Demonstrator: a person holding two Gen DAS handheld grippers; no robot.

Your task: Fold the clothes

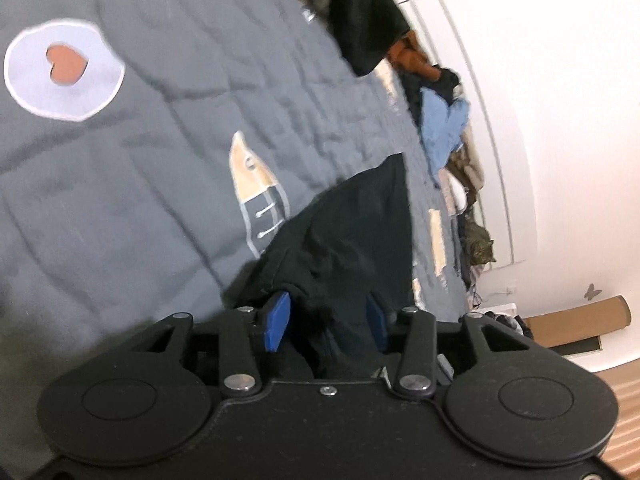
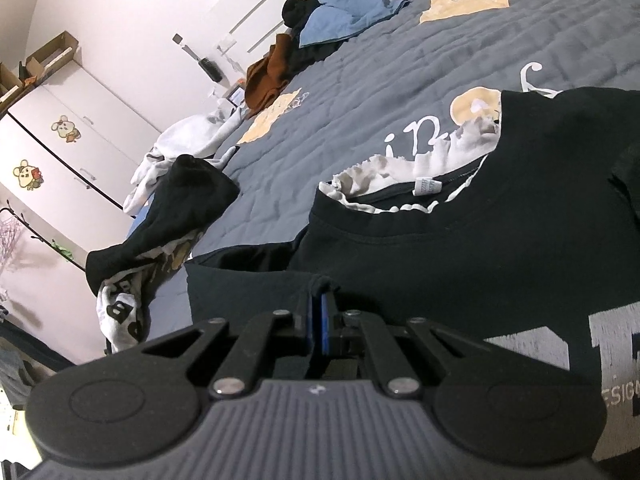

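Note:
A black T-shirt [image 2: 480, 248] with a white label at the collar and pale print lies spread on the grey quilted bed cover [image 2: 360, 92]. My right gripper [image 2: 319, 312] is shut on a raised fold at the shirt's near edge, its blue pads pressed together on the cloth. In the left wrist view a part of the black T-shirt [image 1: 352, 224] runs forward over the bed cover [image 1: 160, 160]. My left gripper [image 1: 328, 316] stands open. Its blue pads [image 1: 278, 316] are apart, and black cloth lies loose between them.
Other clothes lie along the bed's far side: a blue garment [image 2: 344, 12], a brown one [image 2: 268, 76], a white one [image 2: 180, 140] and a black-and-white bundle [image 2: 160, 216]. A cat [image 1: 480, 246] sits by the white wall. A white wardrobe [image 2: 60, 140] stands beyond the bed.

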